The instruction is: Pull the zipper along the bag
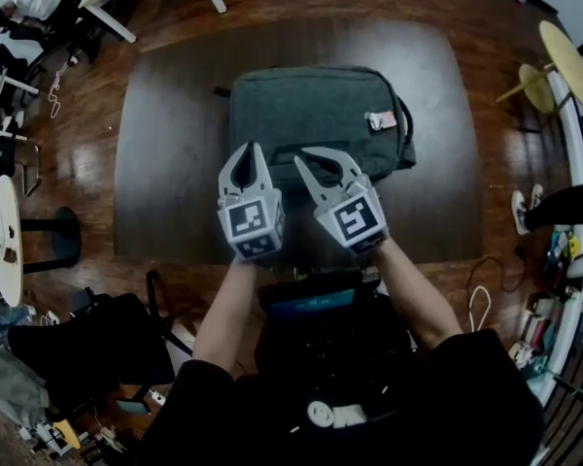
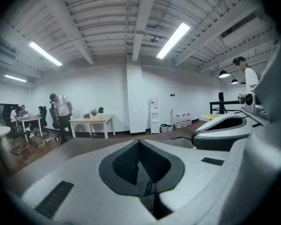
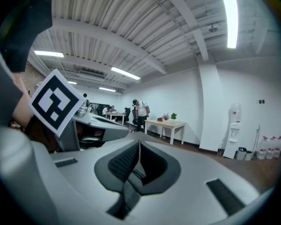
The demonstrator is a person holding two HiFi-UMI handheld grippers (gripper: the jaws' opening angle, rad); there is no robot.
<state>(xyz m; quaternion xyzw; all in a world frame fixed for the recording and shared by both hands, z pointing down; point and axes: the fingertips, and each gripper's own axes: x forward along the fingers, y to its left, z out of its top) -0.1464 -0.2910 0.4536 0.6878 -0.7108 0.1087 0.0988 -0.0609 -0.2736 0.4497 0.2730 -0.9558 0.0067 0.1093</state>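
We hold the left gripper (image 2: 139,142) and the right gripper (image 3: 139,145) side by side, just apart from one another. On each the fingers are pressed together at the tips, with nothing pinched between them. The grey bag (image 1: 311,115) lies flat on the dark table (image 1: 165,163), just ahead of and below both sets of fingertips. From the head view the tips sit over its near edge, the left ones at the near left part and the right ones nearer the middle. A small label (image 1: 381,119) sits on the bag well off to the right of the right fingers. We cannot make out the zipper pull from here, and neither gripper view shows the bag at all, since both look out level across the room. That seems to us the main risk: if we go down without seeing the pull, we may close on loose fabric or the tape and tug the whole bag. Nothing pins the bag either, so a pull with one gripper alone would probably slide it across the smooth table instead of running the zipper. And with the grippers this close, spreading either pair of fingers could knock the other.
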